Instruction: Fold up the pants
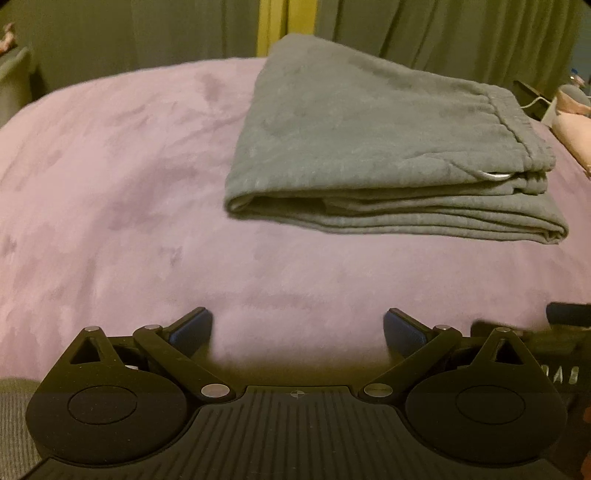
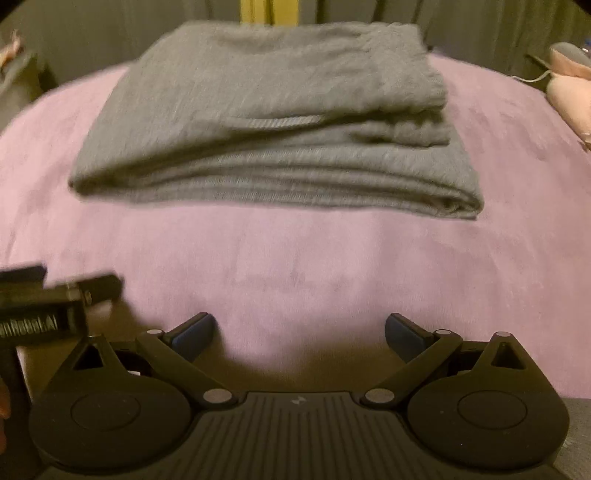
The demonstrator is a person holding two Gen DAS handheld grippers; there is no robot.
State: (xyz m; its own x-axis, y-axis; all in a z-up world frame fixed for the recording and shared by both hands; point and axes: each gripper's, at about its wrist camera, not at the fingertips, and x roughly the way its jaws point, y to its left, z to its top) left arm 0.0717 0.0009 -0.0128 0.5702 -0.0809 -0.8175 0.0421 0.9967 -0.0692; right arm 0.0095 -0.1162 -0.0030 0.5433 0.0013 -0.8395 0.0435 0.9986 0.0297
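The grey pants (image 1: 376, 147) lie folded into a thick rectangular stack on the purple bed cover (image 1: 110, 184), waistband on top at the right. In the right wrist view the pants (image 2: 273, 122) lie straight ahead on the cover (image 2: 295, 266). My left gripper (image 1: 297, 328) is open and empty, held near the bed's front edge, well short of the pants. My right gripper (image 2: 300, 332) is open and empty, also short of the pants. The left gripper's body (image 2: 44, 306) shows at the left of the right wrist view.
Grey curtains (image 1: 443, 33) hang behind the bed. Pink items (image 1: 572, 122) and a white cable (image 1: 535, 101) lie at the bed's far right. A grey piece of furniture (image 1: 14, 81) stands at the far left.
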